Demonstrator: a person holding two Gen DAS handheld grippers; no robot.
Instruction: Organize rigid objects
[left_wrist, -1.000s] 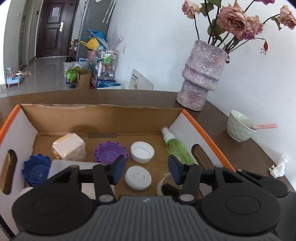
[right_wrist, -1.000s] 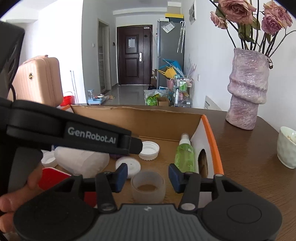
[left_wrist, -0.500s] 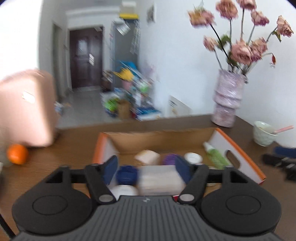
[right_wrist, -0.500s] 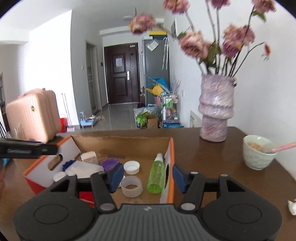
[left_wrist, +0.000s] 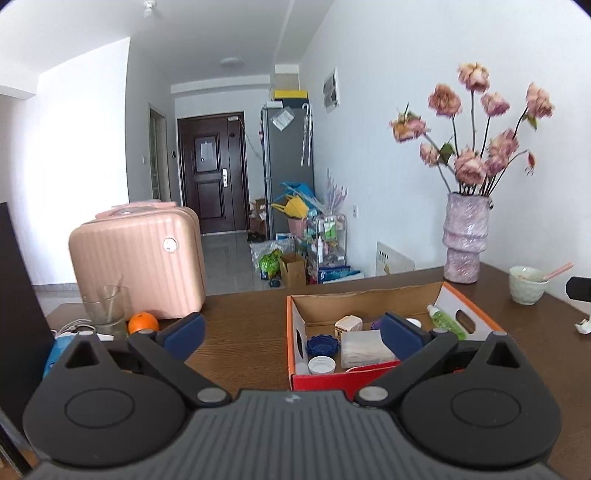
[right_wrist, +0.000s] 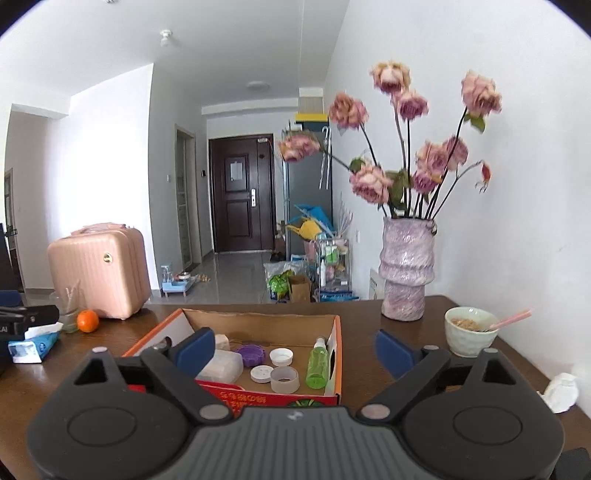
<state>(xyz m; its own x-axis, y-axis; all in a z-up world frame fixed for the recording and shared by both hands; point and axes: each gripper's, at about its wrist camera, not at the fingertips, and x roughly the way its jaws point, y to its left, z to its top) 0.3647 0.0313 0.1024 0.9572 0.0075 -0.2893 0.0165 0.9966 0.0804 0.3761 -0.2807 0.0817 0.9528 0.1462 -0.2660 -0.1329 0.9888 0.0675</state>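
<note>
Two grippers, left (left_wrist: 291, 334) and right (right_wrist: 293, 349), we log with fingers spread, empty, above the wood-grain table (right_wrist: 362, 314); the cardboard box (right_wrist: 258, 320) holds round plastic caps (right_wrist: 281, 356) and a green bottle (right_wrist: 318, 363).

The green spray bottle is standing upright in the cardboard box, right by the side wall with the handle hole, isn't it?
Not quite. The green spray bottle is lying on its side on the floor of the cardboard box, not standing upright. The rest holds: it lies right by the side wall with the handle hole, cap toward the far end. The right wrist view shows it best.
</note>
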